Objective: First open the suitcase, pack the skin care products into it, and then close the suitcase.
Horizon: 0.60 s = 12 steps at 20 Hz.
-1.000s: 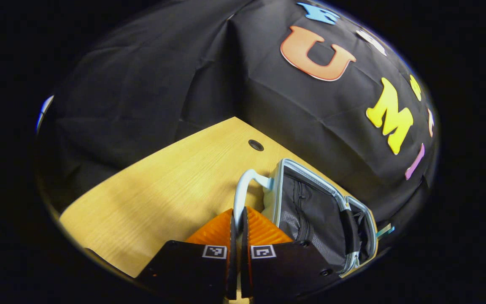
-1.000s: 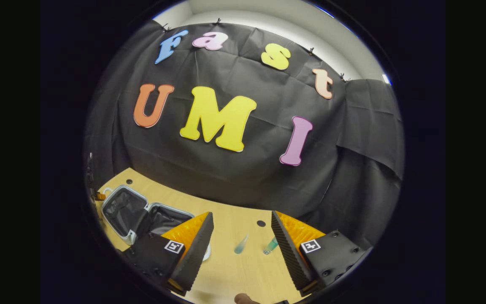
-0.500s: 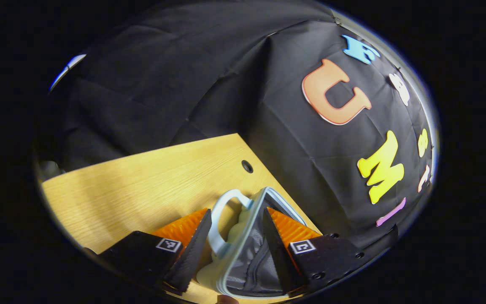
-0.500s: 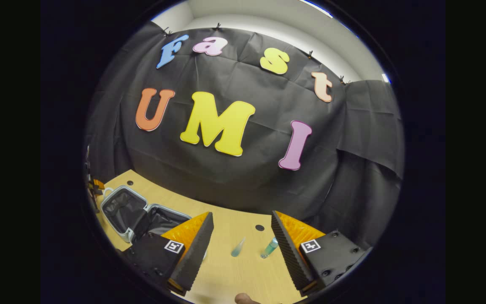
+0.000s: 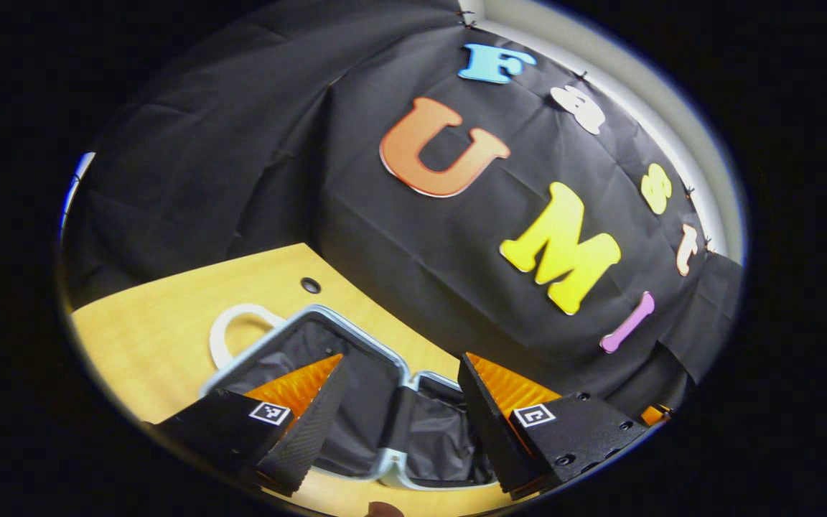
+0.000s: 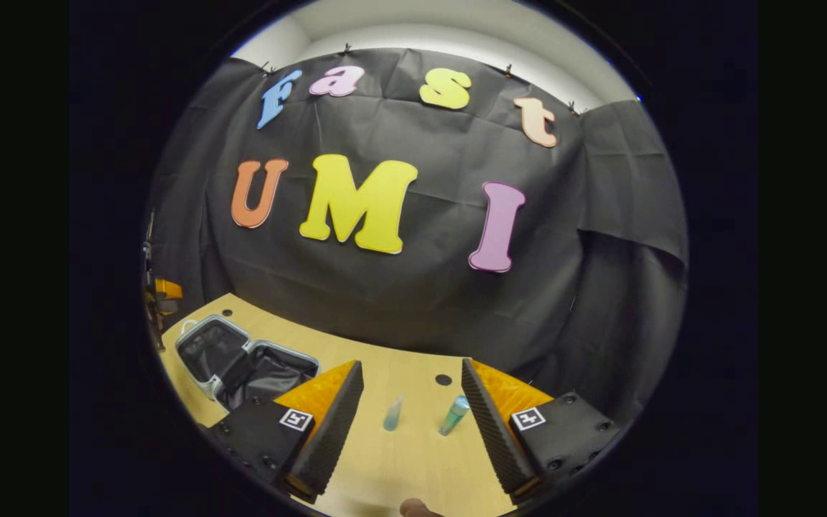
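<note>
Gaping fabric-lined suitcase [image 5: 356,402], looped handle [image 5: 230,327]

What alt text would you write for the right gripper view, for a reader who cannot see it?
An open claw hangs over a wooden table, with two small bottles lying ahead between its fingers. To the left, a suitcase lies open on the table, its dark lining showing. A black cloth wall stands behind.

Suitcase [image 5: 356,380] near rim behind the fingers [image 5: 306,424] (two small bottles [image 6: 393,414] too blurred to identify)
</note>
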Tool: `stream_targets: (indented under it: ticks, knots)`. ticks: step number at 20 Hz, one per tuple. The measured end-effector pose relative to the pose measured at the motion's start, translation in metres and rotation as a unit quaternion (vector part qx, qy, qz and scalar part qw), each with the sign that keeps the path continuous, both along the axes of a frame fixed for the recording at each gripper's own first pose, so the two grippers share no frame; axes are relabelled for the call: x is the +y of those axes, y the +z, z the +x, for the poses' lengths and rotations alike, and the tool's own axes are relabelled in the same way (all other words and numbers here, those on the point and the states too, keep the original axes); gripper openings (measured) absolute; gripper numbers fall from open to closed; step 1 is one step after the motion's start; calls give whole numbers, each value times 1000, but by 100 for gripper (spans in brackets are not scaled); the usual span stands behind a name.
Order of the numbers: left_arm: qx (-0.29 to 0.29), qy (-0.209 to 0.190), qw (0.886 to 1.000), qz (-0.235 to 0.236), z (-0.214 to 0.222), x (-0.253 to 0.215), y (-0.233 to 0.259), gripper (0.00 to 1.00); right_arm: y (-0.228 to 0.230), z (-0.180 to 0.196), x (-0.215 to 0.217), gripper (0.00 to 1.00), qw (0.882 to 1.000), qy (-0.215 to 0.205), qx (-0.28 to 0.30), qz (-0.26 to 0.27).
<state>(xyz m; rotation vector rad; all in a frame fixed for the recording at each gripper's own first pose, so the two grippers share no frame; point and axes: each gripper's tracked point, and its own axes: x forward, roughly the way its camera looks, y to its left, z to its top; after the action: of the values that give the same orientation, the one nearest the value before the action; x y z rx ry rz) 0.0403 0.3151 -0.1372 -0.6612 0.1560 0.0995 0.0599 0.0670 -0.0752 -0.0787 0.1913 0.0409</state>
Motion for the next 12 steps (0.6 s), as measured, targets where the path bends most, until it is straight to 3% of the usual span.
stream_targets:
  ticks: [6,12]
  knots:
    - [25,-58,993,95,3,-143,-5,97,-32,8,-66,83,1000,7,21,13]
    - [52,-122,982,135,15,-255,-30,97,-81,15,-124,82,998,4,56,9]
